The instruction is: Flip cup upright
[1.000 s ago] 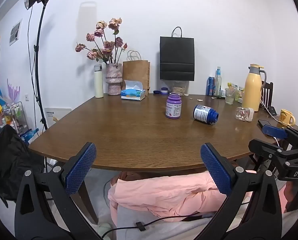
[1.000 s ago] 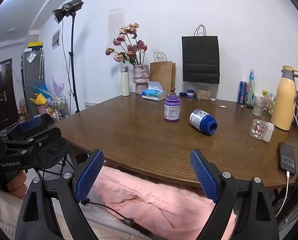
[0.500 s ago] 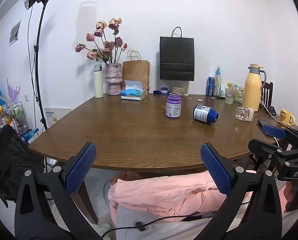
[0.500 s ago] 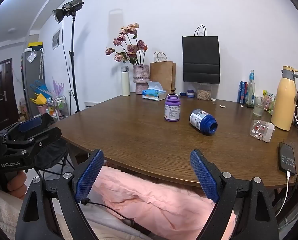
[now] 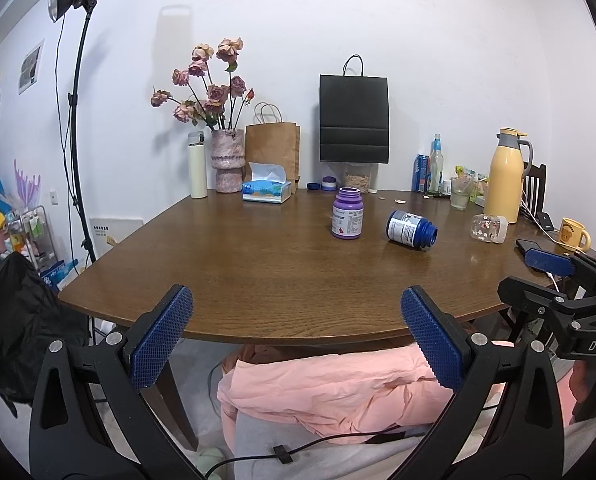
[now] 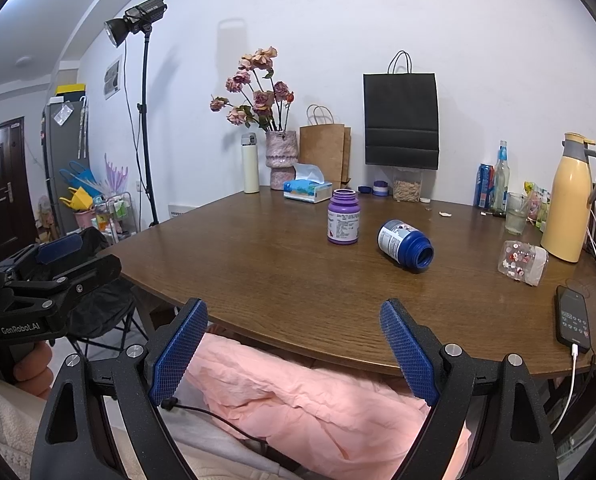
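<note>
A blue cup [image 5: 410, 229] with a white label lies on its side on the brown table [image 5: 257, 272], its open mouth turned to the right and toward me; the right wrist view shows the cup [image 6: 405, 244] the same way. A purple cup [image 5: 347, 218] [image 6: 343, 217] stands upright just left of it. A clear patterned cup [image 5: 489, 229] [image 6: 522, 262] lies on its side further right. My left gripper [image 5: 295, 314] is open and holds nothing, short of the table's near edge. My right gripper [image 6: 293, 322] is open too, also off the table, well apart from the cups.
Along the back stand a vase of flowers [image 5: 227, 160], a white flask [image 5: 198, 165], a tissue box [image 5: 266, 192], paper bags [image 5: 354, 118], cans and a yellow jug [image 5: 506, 176]. A phone [image 6: 573, 318] on a cable lies near the right edge. A pink cloth [image 5: 338, 388] covers a person's lap below.
</note>
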Available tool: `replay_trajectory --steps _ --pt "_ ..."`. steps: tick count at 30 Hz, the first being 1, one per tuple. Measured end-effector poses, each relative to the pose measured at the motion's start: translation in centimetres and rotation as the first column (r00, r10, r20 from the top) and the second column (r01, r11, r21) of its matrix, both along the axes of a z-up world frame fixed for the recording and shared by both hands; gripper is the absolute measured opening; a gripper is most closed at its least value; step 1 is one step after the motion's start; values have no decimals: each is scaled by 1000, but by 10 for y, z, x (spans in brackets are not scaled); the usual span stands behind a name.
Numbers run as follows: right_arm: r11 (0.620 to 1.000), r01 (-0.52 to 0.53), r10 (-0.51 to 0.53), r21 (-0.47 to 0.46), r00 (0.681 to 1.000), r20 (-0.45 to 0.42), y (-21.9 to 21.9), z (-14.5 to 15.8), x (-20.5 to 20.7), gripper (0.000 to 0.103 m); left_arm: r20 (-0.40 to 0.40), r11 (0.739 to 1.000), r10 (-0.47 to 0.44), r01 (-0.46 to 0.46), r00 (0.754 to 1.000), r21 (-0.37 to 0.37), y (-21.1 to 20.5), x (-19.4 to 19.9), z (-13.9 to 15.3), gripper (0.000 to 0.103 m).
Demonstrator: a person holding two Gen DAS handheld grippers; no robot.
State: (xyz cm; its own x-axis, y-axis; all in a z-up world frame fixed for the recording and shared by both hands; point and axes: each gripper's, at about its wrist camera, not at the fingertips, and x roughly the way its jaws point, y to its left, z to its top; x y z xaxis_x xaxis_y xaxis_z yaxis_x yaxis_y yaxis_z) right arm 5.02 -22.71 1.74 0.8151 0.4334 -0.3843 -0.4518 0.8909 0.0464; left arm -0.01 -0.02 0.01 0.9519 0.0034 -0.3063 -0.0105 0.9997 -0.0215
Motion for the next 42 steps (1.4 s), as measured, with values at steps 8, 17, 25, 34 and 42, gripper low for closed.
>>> replay_trajectory --steps 8,17,25,34,42 --pt "1000 0 0 0 1000 0 0 1 0 92 1 1000 0 0 1000 1 0 0 0 103" --pt "1000 -1 1 0 1000 -1 0 0 0 92 1 1000 -1 1 1000 1 0 0 0 103" --pt "1000 -3 3 0 1000 0 3 -1 0 92 1 1000 -1 1 1000 1 0 0 0 103" --pt "1000 -1 1 0 1000 -2 0 -2 0 92 -1 1000 -3 3 1000 0 0 -1 1 103" --pt "1000 -2 2 2 1000 -3 1 -4 0 92 0 1000 -3 3 1000 0 0 -1 1 103"
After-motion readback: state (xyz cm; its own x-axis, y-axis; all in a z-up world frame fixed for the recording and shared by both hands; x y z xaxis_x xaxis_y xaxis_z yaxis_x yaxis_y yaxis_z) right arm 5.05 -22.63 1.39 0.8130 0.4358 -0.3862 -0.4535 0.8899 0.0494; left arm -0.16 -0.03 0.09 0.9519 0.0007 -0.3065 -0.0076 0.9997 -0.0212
